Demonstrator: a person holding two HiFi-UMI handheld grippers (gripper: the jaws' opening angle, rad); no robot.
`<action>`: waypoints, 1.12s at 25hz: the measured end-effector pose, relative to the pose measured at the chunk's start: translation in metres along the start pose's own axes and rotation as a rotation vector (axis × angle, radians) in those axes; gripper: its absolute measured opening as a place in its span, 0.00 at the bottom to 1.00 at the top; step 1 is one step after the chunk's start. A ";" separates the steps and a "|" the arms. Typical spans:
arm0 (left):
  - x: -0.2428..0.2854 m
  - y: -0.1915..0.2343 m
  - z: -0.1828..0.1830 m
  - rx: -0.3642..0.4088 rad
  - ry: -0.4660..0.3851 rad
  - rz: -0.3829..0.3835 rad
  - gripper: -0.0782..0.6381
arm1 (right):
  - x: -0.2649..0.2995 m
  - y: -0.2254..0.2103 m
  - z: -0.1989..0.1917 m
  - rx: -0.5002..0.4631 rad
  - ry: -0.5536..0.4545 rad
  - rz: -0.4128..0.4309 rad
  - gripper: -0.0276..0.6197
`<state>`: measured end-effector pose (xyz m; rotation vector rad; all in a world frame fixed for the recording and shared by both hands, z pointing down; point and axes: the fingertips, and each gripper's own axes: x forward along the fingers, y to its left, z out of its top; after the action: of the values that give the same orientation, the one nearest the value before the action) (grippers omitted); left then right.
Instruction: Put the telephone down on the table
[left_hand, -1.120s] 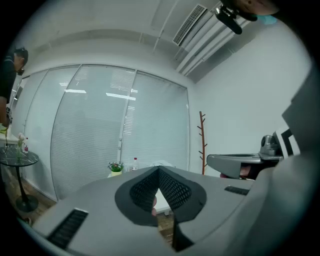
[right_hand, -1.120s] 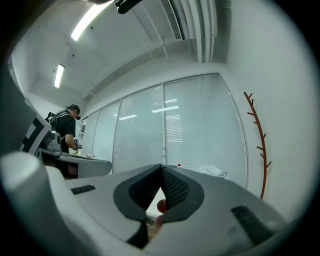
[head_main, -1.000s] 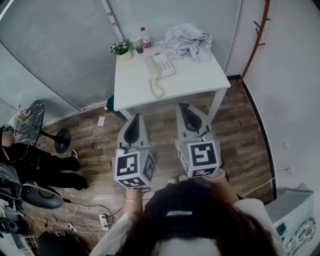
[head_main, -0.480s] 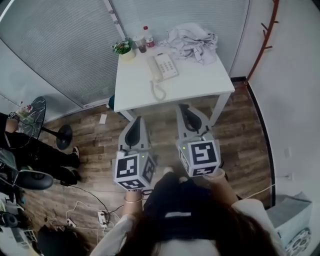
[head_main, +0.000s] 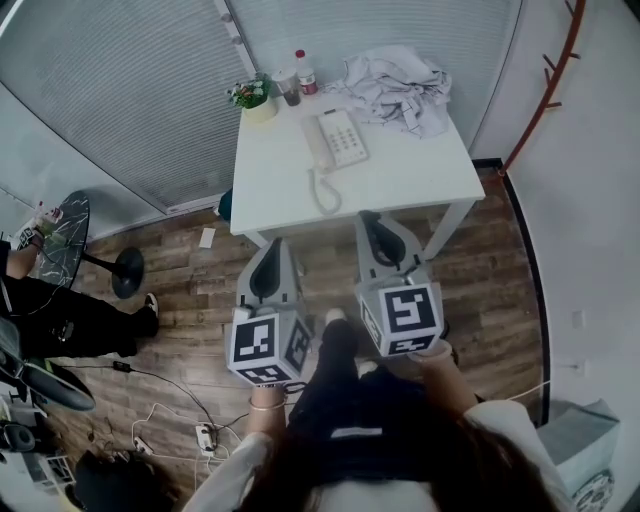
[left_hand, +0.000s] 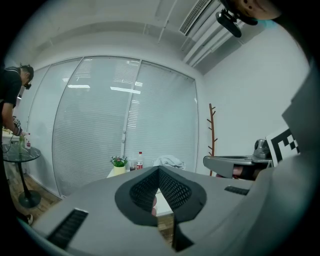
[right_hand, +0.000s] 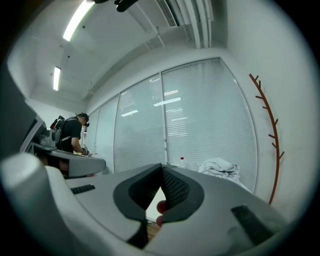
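Observation:
A white telephone (head_main: 336, 140) lies on the white table (head_main: 410, 175) with its handset resting along its left side and a coiled cord (head_main: 322, 190) trailing toward the near edge. Neither gripper holds it. My left gripper (head_main: 276, 246) and right gripper (head_main: 369, 217) hang side by side above the wooden floor, short of the table's front edge. Both are shut with nothing between the jaws. The left gripper (left_hand: 159, 170) and the right gripper (right_hand: 161, 166) each show their pads meeting at the tip, and the jaws hide the telephone in both gripper views.
At the table's back stand a potted plant (head_main: 250, 98), a cup (head_main: 285, 86) and a bottle (head_main: 302, 70), with a heap of cloth (head_main: 397, 85) at the back right. A person in dark clothes (head_main: 70, 322) and a round glass table (head_main: 55, 235) are at the left. A coat stand (head_main: 548, 85) rises at the right.
I have stepped a little closer to the table, which now sits larger and lower in the head view. Both grippers stay shut and empty, side by side.

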<state>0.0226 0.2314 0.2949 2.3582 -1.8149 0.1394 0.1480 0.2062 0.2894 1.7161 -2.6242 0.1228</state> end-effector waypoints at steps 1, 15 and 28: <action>0.007 0.004 0.000 -0.002 0.005 0.000 0.11 | 0.008 -0.001 -0.002 0.006 0.008 0.001 0.04; 0.102 0.074 0.012 -0.027 0.022 -0.024 0.11 | 0.121 -0.003 -0.011 0.020 0.062 -0.016 0.04; 0.162 0.137 0.022 -0.036 0.037 -0.078 0.11 | 0.208 0.006 -0.004 0.031 0.085 -0.047 0.04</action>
<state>-0.0681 0.0390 0.3109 2.3817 -1.6913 0.1392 0.0586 0.0188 0.3026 1.7401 -2.5334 0.2322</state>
